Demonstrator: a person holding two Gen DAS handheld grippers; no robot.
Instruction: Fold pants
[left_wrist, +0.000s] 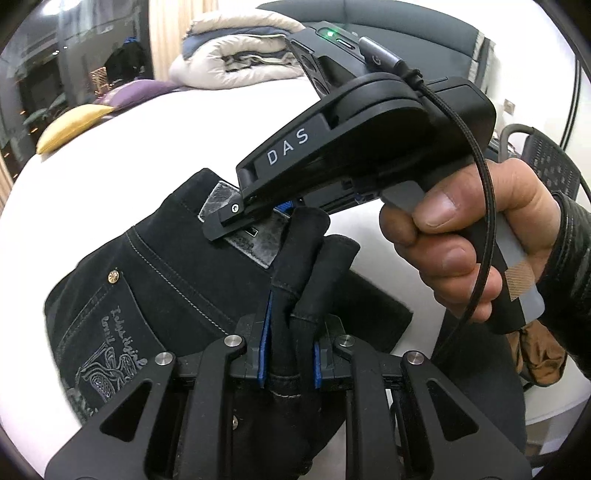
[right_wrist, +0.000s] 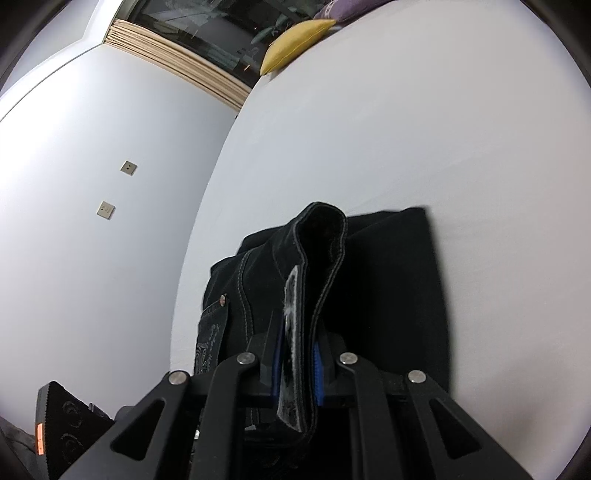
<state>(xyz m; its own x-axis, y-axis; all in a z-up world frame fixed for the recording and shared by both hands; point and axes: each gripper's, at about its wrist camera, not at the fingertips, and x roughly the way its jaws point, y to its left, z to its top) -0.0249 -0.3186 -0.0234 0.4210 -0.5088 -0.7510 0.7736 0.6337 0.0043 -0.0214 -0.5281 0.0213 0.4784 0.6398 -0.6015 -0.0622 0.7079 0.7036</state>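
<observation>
Black jeans (left_wrist: 166, 266) lie on the white bed (left_wrist: 192, 140), back pocket with pale embroidery and a brass rivet facing up. My left gripper (left_wrist: 291, 339) is shut on a bunched fold of the dark cloth that rises between its blue pads. My right gripper (left_wrist: 236, 225), held by a hand (left_wrist: 461, 251), comes in from the right onto the waistband at the grey leather patch. In the right wrist view the right gripper (right_wrist: 298, 354) is shut on the waistband, and the jeans (right_wrist: 391, 266) loop up and over in front of it.
A yellow cushion (left_wrist: 74, 125) and a purple one (left_wrist: 136, 90) lie at the bed's far edge, beside a folded duvet (left_wrist: 236, 55). A mesh chair (left_wrist: 550, 162) stands off to the right. The bed (right_wrist: 406, 129) stretches white beyond the jeans; a wall with sockets (right_wrist: 128, 167) is on the left.
</observation>
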